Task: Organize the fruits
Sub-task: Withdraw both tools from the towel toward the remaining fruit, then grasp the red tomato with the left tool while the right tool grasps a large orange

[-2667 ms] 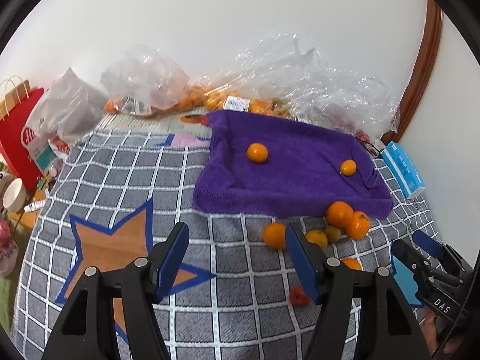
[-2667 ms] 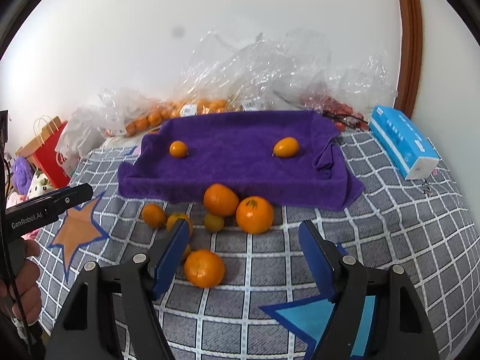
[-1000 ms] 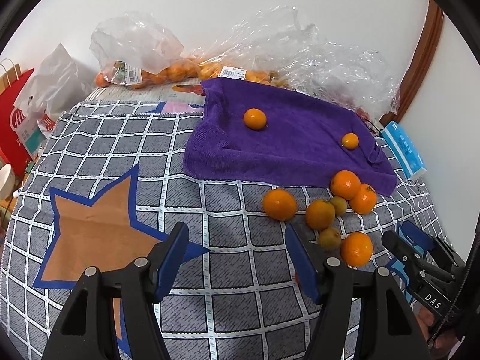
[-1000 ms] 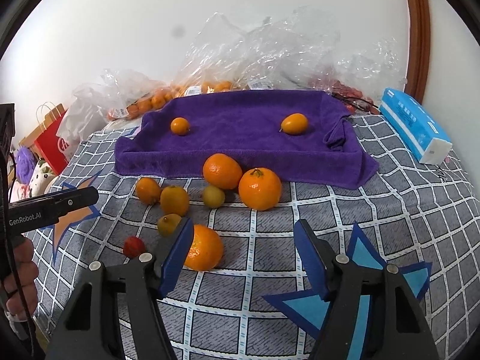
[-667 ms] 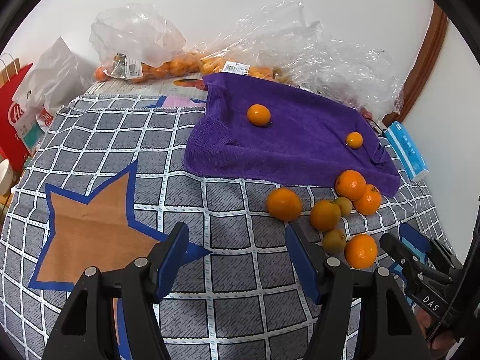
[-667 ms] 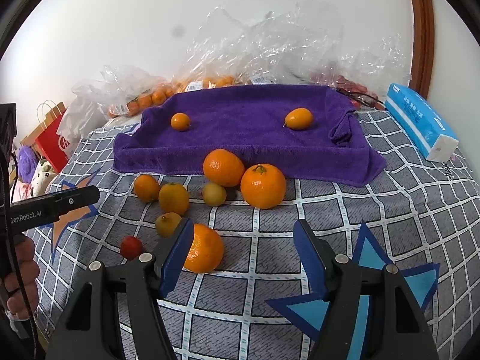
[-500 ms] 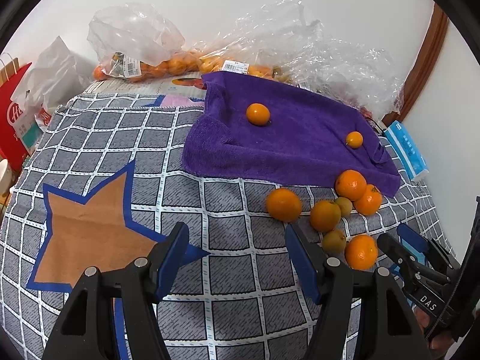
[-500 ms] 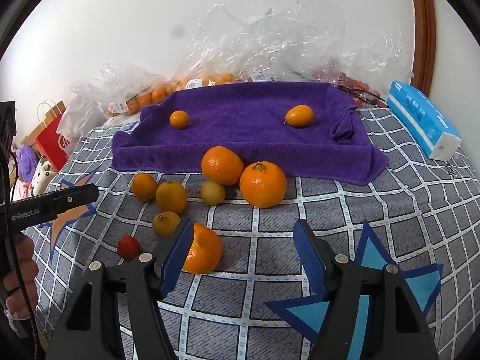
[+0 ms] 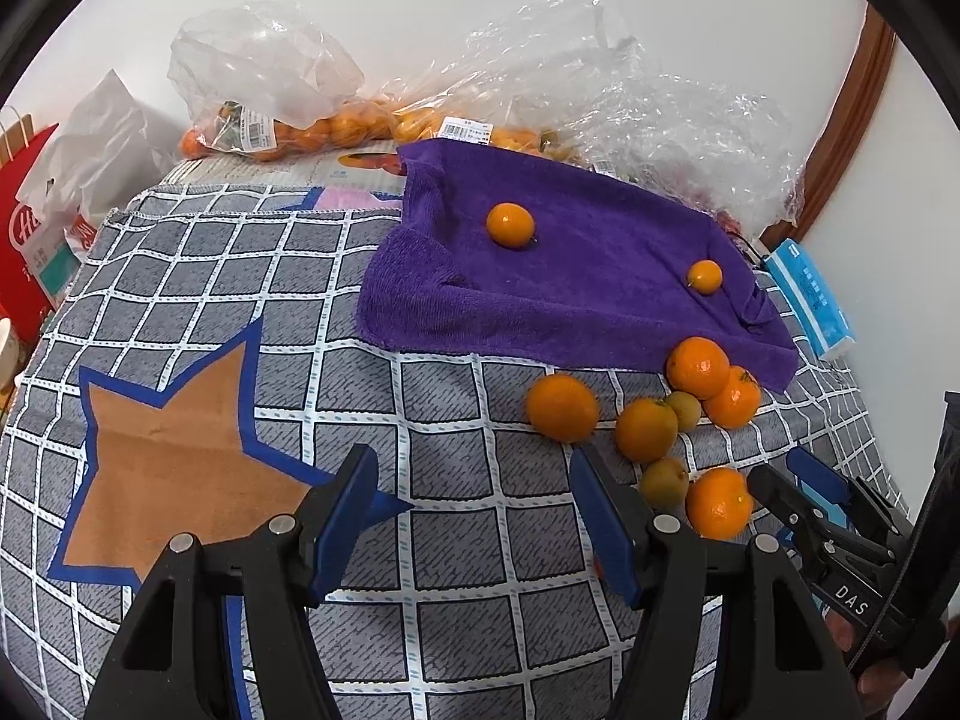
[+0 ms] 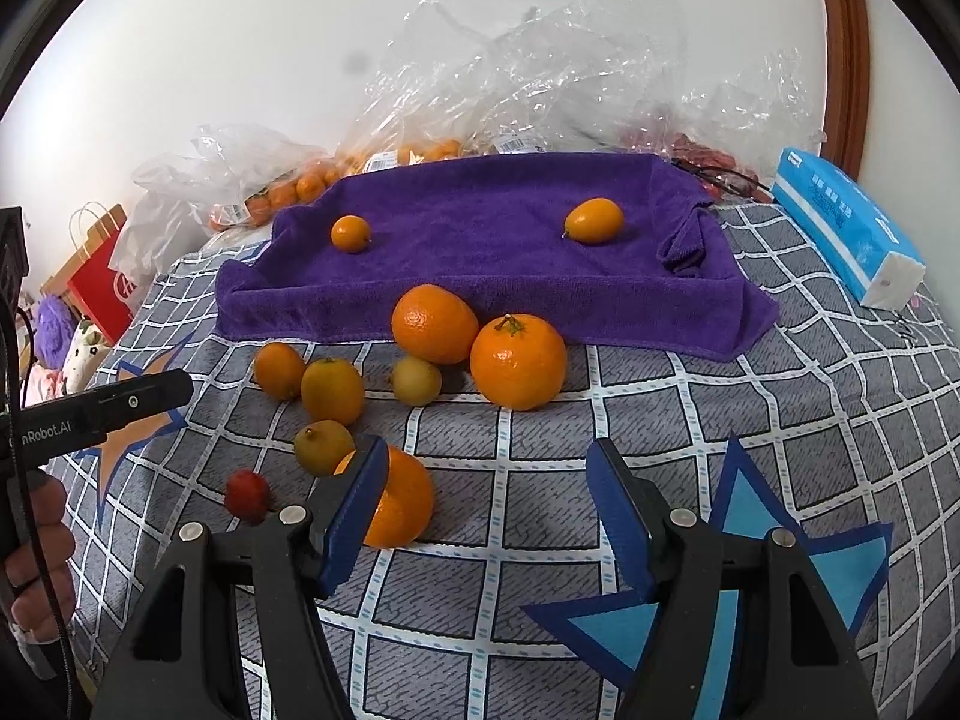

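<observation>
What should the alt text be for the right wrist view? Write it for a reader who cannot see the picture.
The open right gripper hovers over a grey checked cloth strewn with loose oranges and smaller fruits. Behind them a purple towel holds two small orange fruits, one left, one right.

A blue tissue pack and red paper bag flank the checked tablecloth.

Home, shopping bags, plush toys

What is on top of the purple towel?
Two small orange fruits sit far apart on the purple towel. Whatever lies under the towel is covered, so it cannot be seen.
</observation>
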